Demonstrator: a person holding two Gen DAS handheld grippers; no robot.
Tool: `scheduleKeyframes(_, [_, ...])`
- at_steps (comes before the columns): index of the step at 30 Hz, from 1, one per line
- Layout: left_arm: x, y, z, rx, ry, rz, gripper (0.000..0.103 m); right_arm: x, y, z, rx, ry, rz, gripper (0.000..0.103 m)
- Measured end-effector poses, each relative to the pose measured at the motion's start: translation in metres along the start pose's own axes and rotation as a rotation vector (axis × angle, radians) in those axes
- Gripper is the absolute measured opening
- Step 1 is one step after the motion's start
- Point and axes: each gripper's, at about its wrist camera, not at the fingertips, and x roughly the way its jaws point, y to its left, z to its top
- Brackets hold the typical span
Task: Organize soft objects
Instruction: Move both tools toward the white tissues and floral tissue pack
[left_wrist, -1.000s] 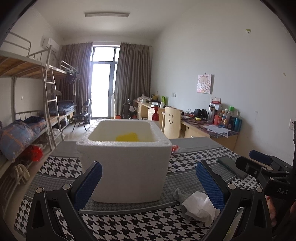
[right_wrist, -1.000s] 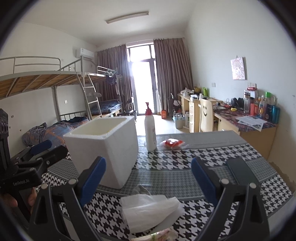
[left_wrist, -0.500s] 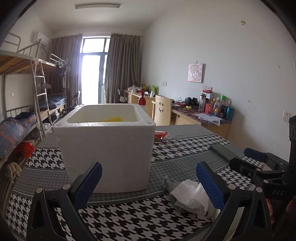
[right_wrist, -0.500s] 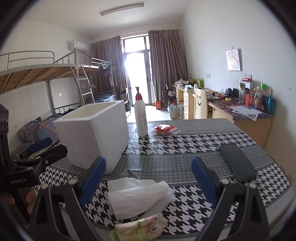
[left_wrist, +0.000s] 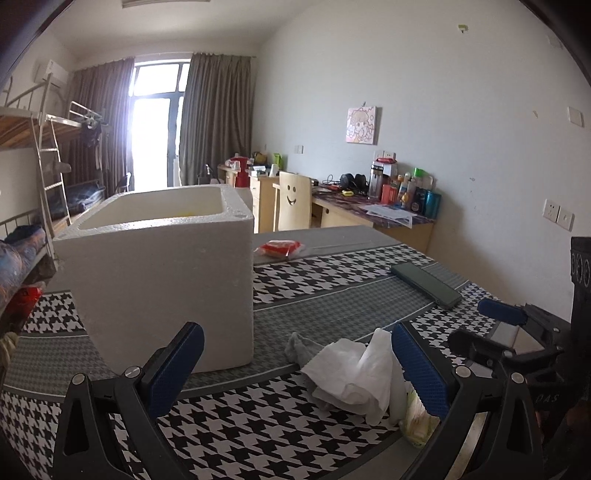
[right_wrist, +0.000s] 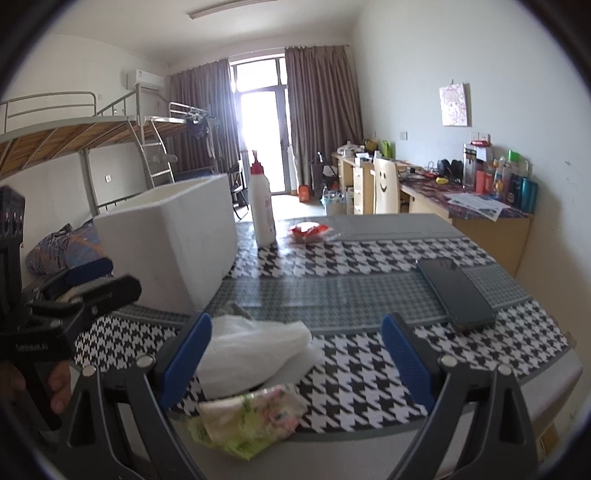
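Observation:
A white foam box stands on the houndstooth table, something yellow barely showing inside. A crumpled white tissue lies near the front edge beside a grey cloth and a green floral tissue pack. My left gripper is open and empty, low over the table in front of the box, its right finger beside the tissue. My right gripper is open and empty, with the tissue and pack between its fingers. The box also shows in the right wrist view.
A dark phone lies at the table's right. A white pump bottle and a red snack packet sit at the far side. The right gripper shows at the right of the left wrist view. Bunk beds stand left, desks right.
Both grippers have come lower and closer to the tissue pile at the table's front edge. The left view has swung right, so the box sits further left. Both stay open.

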Motion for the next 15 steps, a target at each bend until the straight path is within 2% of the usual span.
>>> scheduleKeyframes(9, [0.009,-0.006,-0.004,-0.004,0.032,-0.02,0.102,0.006,0.0,-0.023,0.009,0.081,0.03,0.095])
scheduleKeyframes(15, [0.011,-0.002,-0.007,-0.026,0.047,-0.002,0.102,0.01,0.009,-0.038,0.005,0.14,0.096,0.095])
